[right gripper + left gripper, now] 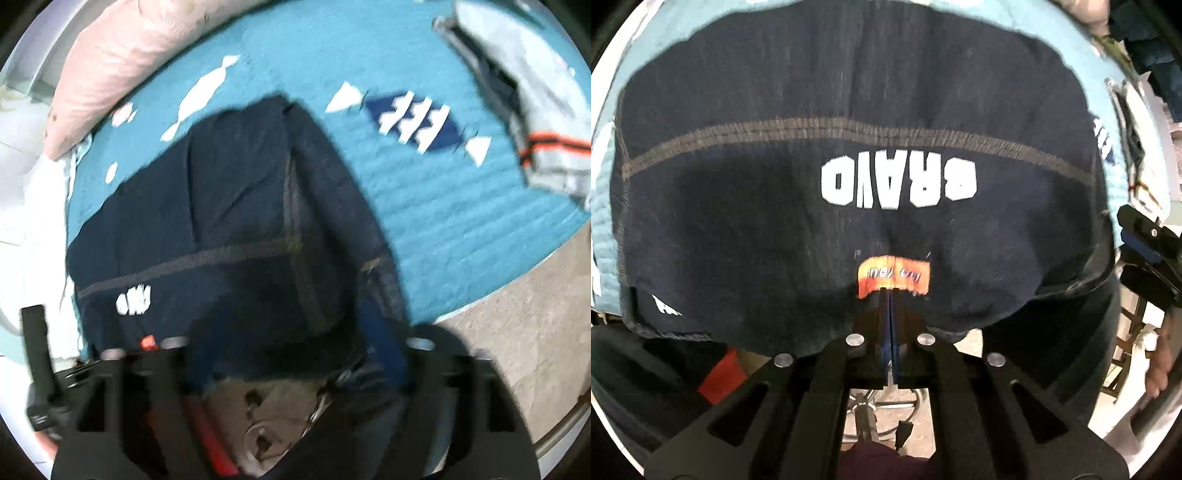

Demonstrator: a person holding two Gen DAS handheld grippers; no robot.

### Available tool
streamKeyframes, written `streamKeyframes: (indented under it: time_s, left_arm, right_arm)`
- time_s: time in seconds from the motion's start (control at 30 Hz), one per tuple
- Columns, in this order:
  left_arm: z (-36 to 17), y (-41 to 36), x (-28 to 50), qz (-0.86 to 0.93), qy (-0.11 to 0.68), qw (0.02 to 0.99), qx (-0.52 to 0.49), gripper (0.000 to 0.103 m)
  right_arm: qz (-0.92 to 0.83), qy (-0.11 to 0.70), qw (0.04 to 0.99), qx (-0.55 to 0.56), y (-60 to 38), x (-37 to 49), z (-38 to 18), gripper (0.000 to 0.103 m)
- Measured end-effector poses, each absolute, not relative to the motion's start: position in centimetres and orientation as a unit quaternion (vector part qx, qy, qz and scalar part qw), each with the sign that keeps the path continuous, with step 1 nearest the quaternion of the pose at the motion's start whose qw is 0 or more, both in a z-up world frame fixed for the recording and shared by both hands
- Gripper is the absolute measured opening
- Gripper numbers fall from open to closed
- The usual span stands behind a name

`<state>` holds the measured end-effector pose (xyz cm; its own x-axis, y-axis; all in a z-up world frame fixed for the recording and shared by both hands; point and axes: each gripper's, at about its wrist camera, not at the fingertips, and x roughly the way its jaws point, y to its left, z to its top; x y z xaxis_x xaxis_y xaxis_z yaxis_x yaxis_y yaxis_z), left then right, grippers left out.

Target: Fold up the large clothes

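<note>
The left gripper [889, 295] is clamped on the near hem of the navy shirt [849, 92], at its orange label [894, 278]. The shirt lies on the blue blanket [424, 206], long axis running away from the person. It looks soft and limp (grip the edges). The right gripper [291, 354] stands wide, holding nothing.

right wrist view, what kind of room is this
Probably a bedroom. The navy garment lies on a teal patterned bedspread, a pink pillow sits at the far edge, and more folded clothes are on the cover beside it.
</note>
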<state>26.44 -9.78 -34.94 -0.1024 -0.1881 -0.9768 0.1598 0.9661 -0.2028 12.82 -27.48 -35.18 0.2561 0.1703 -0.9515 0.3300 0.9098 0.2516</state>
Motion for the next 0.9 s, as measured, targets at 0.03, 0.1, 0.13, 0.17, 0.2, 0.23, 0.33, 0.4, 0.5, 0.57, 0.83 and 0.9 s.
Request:
streamKeyframes:
  time_s: [0.03, 0.1, 0.13, 0.17, 0.2, 0.23, 0.33, 0.4, 0.5, 0.57, 0.83, 0.9]
  left_arm:
    - [-34.6, -9.8, 26.4, -0.130, 0.728, 0.673, -0.012, 0.003]
    - [-34.7, -9.7, 27.4, -0.123, 0.727, 0.675, -0.013, 0.003]
    - [-35.0, -9.7, 27.8, -0.119, 0.730, 0.673, -0.016, 0.003]
    - [-35.4, -9.6, 27.7, -0.115, 0.733, 0.670, -0.017, 0.003]
    - [-36.2, -9.4, 28.1, -0.106, 0.737, 0.667, -0.013, 0.003]
    - [-36.7, -9.8, 28.0, -0.101, 0.741, 0.663, -0.011, 0.002]
    - [-37.8, -8.9, 28.7, -0.098, 0.748, 0.655, -0.043, 0.003]
    - [-37.8, -8.7, 29.0, -0.104, 0.749, 0.653, -0.042, 0.003]
    - [-37.7, -7.8, 29.1, -0.107, 0.746, 0.656, -0.045, 0.003]
    - [-37.4, -6.3, 28.7, -0.108, 0.744, 0.659, -0.041, 0.003]
    - [-38.4, -9.8, 26.2, -0.107, 0.740, 0.663, -0.045, 0.003]
    - [-38.0, -9.8, 26.2, -0.106, 0.738, 0.664, -0.043, 0.003]
  right_arm:
    - [-0.060, 0.604, 0.770, 0.195, -27.7, 13.1, -35.0, 0.076]
    - [-0.056, 0.611, 0.765, 0.197, -28.2, 13.7, -35.2, 0.076]
    - [-0.050, 0.617, 0.759, 0.201, -28.4, 14.1, -35.6, 0.076]
    - [-0.047, 0.621, 0.756, 0.200, -28.6, 14.4, -35.9, 0.078]
    - [-0.047, 0.625, 0.754, 0.196, -28.6, 14.7, -36.2, 0.081]
    - [-0.046, 0.631, 0.752, 0.185, -28.6, 15.1, -36.8, 0.087]
    - [-0.053, 0.645, 0.745, 0.160, -28.6, 16.0, -38.5, 0.087]
    - [-0.045, 0.658, 0.734, 0.163, -28.8, 16.5, -40.0, 0.087]
    - [-0.041, 0.667, 0.719, 0.193, -29.2, 16.6, -41.8, 0.089]
    - [-0.033, 0.658, 0.728, 0.191, -29.2, 16.5, -42.1, 0.080]
    - [0.006, 0.639, 0.737, 0.218, -30.1, 15.1, -38.9, 0.008]
    - [0.013, 0.645, 0.736, 0.205, -29.8, 15.1, -39.3, 0.009]
